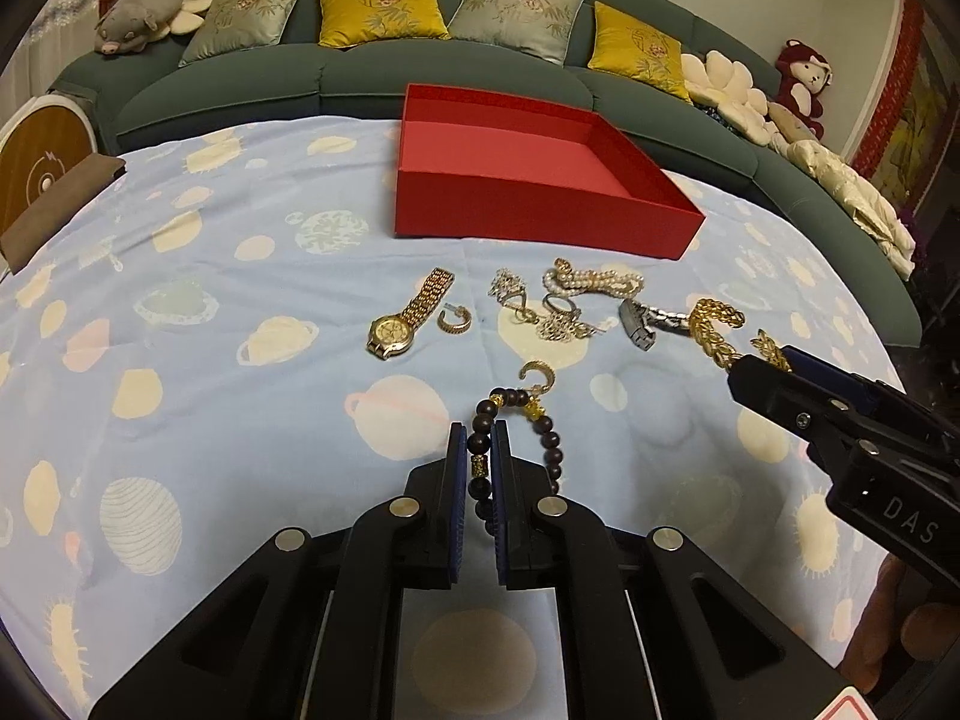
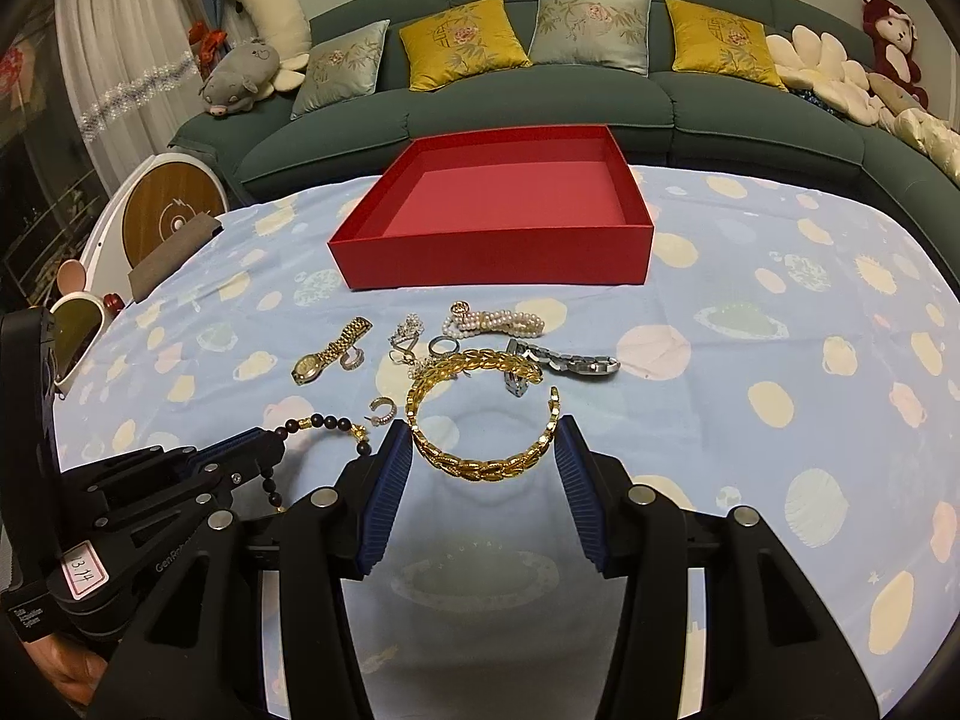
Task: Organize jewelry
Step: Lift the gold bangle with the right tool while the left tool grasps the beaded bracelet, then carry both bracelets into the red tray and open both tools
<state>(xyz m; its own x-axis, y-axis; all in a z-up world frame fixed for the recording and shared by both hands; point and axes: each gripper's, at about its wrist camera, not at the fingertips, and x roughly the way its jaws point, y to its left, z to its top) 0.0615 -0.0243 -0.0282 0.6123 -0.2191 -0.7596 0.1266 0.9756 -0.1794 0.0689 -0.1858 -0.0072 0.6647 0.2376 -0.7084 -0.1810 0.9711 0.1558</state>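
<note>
My left gripper (image 1: 480, 444) is shut on a dark wooden bead bracelet (image 1: 543, 429), seen also in the right wrist view (image 2: 318, 422). My right gripper (image 2: 483, 441) is closed onto a gold chain bracelet (image 2: 480, 468), its pads touching both sides of the loop; it shows in the left wrist view (image 1: 714, 330) too. An empty red box (image 1: 540, 192) (image 2: 498, 222) stands behind the jewelry. A gold watch (image 1: 408, 315), gold hoop earrings (image 1: 453, 321), a pearl bracelet (image 1: 594, 282), rings (image 1: 558, 306) and a silver watch (image 2: 558, 363) lie on the blue cloth.
The table is covered by a blue planet-print cloth (image 1: 210, 330). A green sofa (image 2: 540, 96) with cushions and plush toys runs behind it. A brown pouch (image 1: 54, 204) lies at the cloth's left edge.
</note>
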